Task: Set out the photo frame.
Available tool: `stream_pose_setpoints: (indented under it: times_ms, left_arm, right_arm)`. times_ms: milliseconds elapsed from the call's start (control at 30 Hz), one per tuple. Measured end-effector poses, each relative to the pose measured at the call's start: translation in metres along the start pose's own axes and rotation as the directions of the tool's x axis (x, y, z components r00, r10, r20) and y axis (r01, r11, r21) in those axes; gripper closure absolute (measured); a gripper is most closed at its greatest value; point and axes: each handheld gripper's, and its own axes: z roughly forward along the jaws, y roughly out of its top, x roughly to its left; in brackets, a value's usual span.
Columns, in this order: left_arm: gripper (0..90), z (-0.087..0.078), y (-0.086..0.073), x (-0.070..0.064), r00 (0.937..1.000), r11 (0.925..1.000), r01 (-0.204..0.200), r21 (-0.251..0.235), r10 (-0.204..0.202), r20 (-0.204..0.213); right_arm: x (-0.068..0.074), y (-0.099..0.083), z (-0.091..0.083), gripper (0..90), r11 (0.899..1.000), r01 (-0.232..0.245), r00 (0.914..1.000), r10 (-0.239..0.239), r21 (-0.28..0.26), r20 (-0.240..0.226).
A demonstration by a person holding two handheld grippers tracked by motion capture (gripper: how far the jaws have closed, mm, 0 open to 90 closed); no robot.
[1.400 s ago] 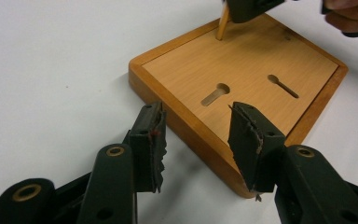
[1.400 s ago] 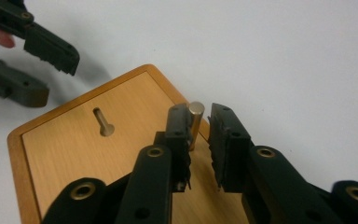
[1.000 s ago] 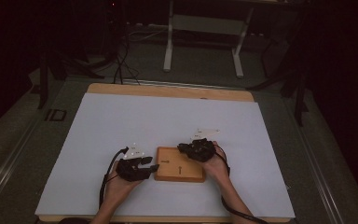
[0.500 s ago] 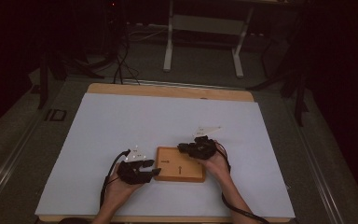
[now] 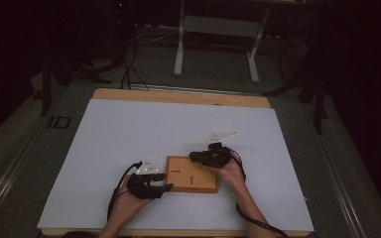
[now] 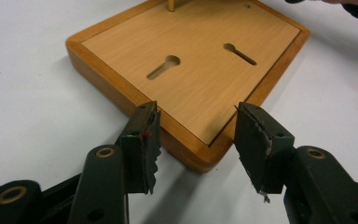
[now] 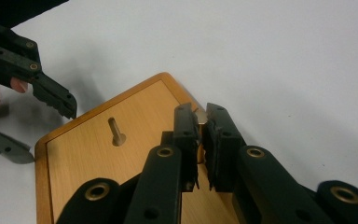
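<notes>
The left claw point(image 5: 167, 187) lies low on the white worktop point(image 5: 129, 134), its jaws spread wide apart and gripping nothing; in the left gripper view point(image 6: 196, 140) they stand either side of the near corner of the wooden board point(image 6: 200, 60), one jaw over each edge that meets there. The board point(image 5: 192, 174) lies flat near the person's edge of the worktop, between the two hands, its long axis running left to right in the high view. Two keyhole slots (a round end with a narrow tail) are cut in its top: the wider slot point(image 6: 164, 66) and the thinner slot point(image 6: 240, 53) show as dark marks in the high view, each pointing roughly across the board's short way. A small upright peg point(image 6: 170, 4) rises at the board's far side. The right claw point(image 5: 192, 156) hangs over the board's far right corner, jaws nearly closed on a small pale peg point(image 7: 200, 116) seen between the fingertips in the right gripper view, just above the board's edge point(image 7: 177, 88).
</notes>
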Motion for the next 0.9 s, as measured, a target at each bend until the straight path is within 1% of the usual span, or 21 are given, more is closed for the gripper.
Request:
stream_pose_setpoints:
  times_ms: [33, 133, 167, 233, 333, 400, 467, 533, 600, 700, 767, 867, 900]
  left_arm:
    - [47.3, 0.001, -0.001, -0.002, 0.9998, 0.9998, -0.014, 0.012, 0.014, -0.012]
    - [46.4, 0.001, -0.002, -0.003, 0.9996, 0.9996, -0.022, 0.018, 0.023, -0.019]
    - [43.6, 0.001, -0.002, -0.003, 0.9996, 0.9995, -0.022, 0.021, 0.022, -0.017]
    - [40.0, 0.002, -0.002, -0.003, 0.9996, 0.9988, -0.024, 0.043, 0.025, -0.011]
    - [37.7, 0.006, -0.003, -0.002, 0.9995, 0.9964, -0.031, 0.079, 0.031, -0.003]
    - [37.1, 0.009, -0.003, -0.004, 0.9989, 0.9940, -0.047, 0.099, 0.047, -0.006]
    - [36.6, 0.011, -0.003, -0.008, 0.9973, 0.9918, -0.069, 0.107, 0.071, -0.019]
    - [35.7, 0.012, -0.003, -0.011, 0.9956, 0.9894, -0.089, 0.115, 0.092, -0.019]
    - [34.0, 0.013, -0.002, -0.012, 0.9945, 0.9880, -0.100, 0.118, 0.103, -0.020]
    - [31.7, 0.014, -0.002, -0.015, 0.9922, 0.9864, -0.114, 0.119, 0.119, -0.037]
    - [29.6, 0.015, -0.002, -0.017, 0.9900, 0.9851, -0.124, 0.119, 0.131, -0.052]
    - [27.8, 0.016, -0.002, -0.019, 0.9873, 0.9827, -0.136, 0.125, 0.145, -0.065]
    - [27.8, 0.017, -0.002, -0.019, 0.9872, 0.9819, -0.137, 0.130, 0.147, -0.063]
  right_arm:
    - [-0.002, 0.001, 0.000, 84.0, 1.000, -0.007, 0.9999, 0.007, 0.004, -0.010]
    - [-0.003, 0.001, 0.000, 84.0, 1.000, -0.008, 0.9998, 0.008, 0.002, -0.016]
    - [-0.004, 0.001, 0.000, 84.0, 1.000, -0.014, 0.9996, 0.014, 0.001, -0.023]
    - [-0.005, 0.001, 0.000, 84.0, 1.000, -0.022, 0.9994, 0.022, 0.003, -0.027]
    - [-0.005, 0.002, 0.000, 84.1, 1.000, -0.025, 0.9993, 0.026, 0.012, -0.026]
    - [-0.005, 0.003, 0.000, 84.1, 0.999, -0.027, 0.9992, 0.028, 0.017, -0.028]
    - [-0.005, 0.004, 0.000, 84.1, 0.999, -0.029, 0.9989, 0.030, 0.027, -0.036]
    - [-0.006, 0.004, -0.001, 84.1, 0.999, -0.035, 0.9982, 0.036, 0.031, -0.047]
    - [-0.006, 0.005, -0.001, 84.1, 0.998, -0.045, 0.9974, 0.047, 0.038, -0.055]
    - [-0.006, 0.006, -0.001, 84.1, 0.997, -0.054, 0.9967, 0.057, 0.052, -0.057]
    - [-0.006, 0.008, -0.001, 84.1, 0.995, -0.071, 0.9957, 0.075, 0.065, -0.055]
    - [-0.007, 0.009, -0.001, 84.2, 0.994, -0.080, 0.9947, 0.084, 0.075, -0.059]
    - [-0.007, 0.009, -0.001, 84.1, 0.994, -0.082, 0.9944, 0.087, 0.077, -0.060]
